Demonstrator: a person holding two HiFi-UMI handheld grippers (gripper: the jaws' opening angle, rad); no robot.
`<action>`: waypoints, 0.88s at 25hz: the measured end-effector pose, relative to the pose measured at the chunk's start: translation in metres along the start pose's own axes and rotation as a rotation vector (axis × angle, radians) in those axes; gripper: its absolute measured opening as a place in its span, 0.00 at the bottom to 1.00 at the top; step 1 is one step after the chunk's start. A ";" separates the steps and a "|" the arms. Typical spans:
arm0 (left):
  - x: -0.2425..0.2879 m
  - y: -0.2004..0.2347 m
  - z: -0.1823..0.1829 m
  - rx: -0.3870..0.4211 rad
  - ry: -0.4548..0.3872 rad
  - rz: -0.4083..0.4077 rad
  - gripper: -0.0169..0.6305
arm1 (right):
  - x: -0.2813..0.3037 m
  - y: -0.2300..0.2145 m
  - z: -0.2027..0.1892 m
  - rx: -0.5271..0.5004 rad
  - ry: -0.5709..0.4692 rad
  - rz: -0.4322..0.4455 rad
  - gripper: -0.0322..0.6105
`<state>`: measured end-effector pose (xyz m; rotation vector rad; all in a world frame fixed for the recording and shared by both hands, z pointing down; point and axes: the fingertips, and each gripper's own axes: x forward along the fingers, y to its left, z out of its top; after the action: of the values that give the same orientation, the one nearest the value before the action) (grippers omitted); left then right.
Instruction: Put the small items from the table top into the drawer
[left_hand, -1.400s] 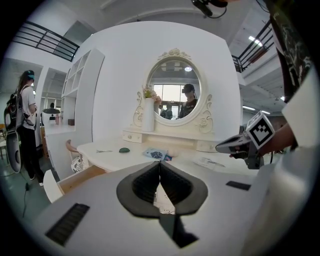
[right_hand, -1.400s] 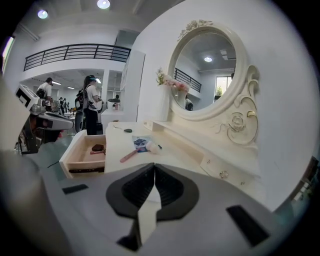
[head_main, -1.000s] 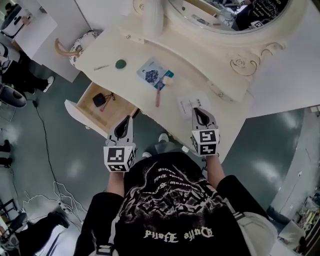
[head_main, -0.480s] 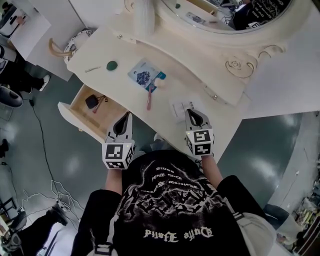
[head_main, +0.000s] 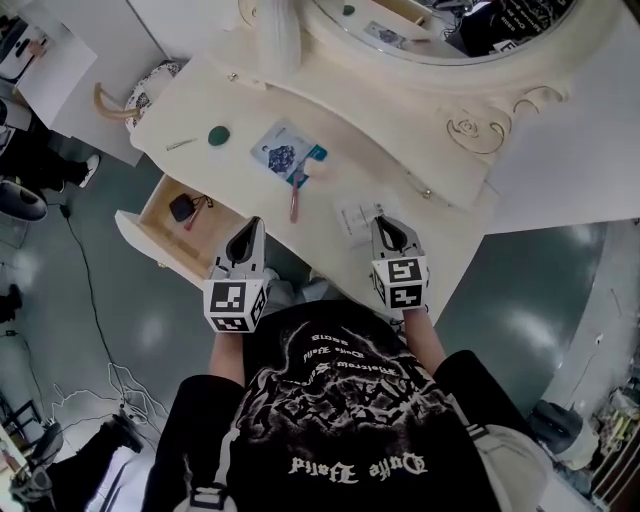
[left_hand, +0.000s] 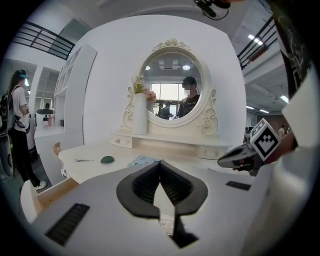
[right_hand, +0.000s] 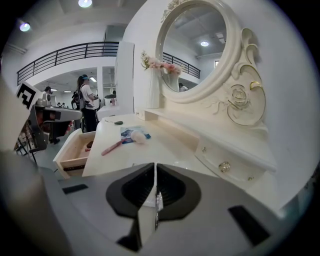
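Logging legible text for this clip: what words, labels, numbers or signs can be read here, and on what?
Nothing can be quoted with confidence.
Black T-shirt: several lines of gothic lettering, upside down in the head view, too ornate and blurred to read.
Blue leaflet on the table top: print too small.
White paper by the right gripper: print too small.
Cubes on the left gripper and right gripper: marker patterns only, no letters.

Cream table (head_main: 250, 105), pink brush (head_main: 294, 203), green disc (head_main: 218, 135)

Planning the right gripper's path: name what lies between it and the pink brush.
A flat white packet lies between the right gripper and pink brush, nearer the gripper; the head view shows it.
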<state>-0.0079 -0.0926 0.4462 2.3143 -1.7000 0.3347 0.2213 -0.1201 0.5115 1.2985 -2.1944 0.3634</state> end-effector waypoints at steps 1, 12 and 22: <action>0.000 0.001 0.000 0.002 0.002 -0.003 0.05 | 0.000 -0.002 -0.001 0.006 0.006 -0.006 0.07; -0.004 0.027 -0.004 -0.004 0.021 0.006 0.05 | 0.006 -0.004 -0.011 0.055 0.064 -0.024 0.20; 0.006 0.038 -0.005 -0.007 0.029 -0.011 0.05 | 0.015 -0.004 -0.031 0.065 0.162 -0.010 0.26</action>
<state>-0.0423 -0.1066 0.4554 2.3017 -1.6716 0.3570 0.2293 -0.1175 0.5453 1.2678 -2.0556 0.5206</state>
